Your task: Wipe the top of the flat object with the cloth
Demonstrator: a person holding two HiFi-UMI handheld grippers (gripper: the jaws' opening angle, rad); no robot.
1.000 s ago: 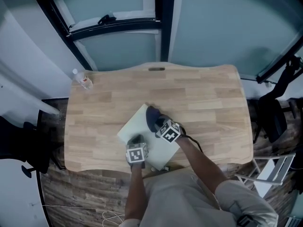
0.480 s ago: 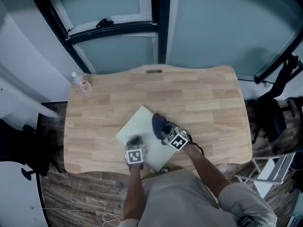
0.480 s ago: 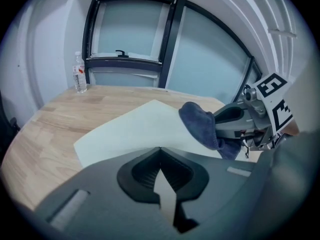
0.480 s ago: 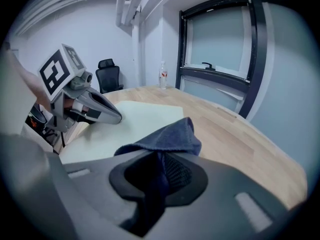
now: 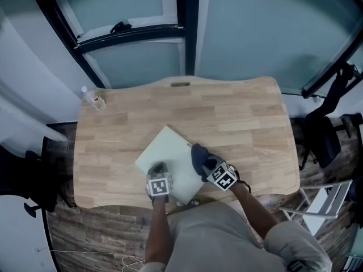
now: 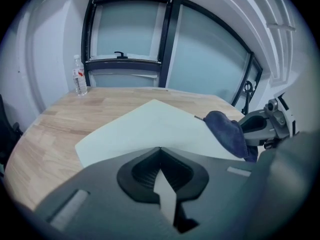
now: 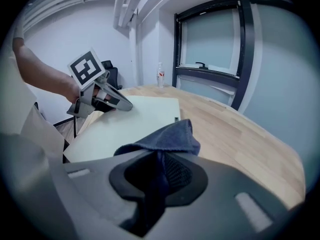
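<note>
Two grippers closed: left gripper (image 5: 159,169) is clamped on near edge of thin, smooth pale board (image 5: 166,148), laid flat on wood-plank table (image 5: 244,118); crumpled dark-blue cloth (image 5: 198,153) is pinched in right gripper (image 5: 207,163) and pressed on board's right edge.

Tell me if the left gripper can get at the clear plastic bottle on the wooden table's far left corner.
Probably not yet: the left gripper is clamped on the pale flat board, though nothing stands between it and the bottle.
</note>
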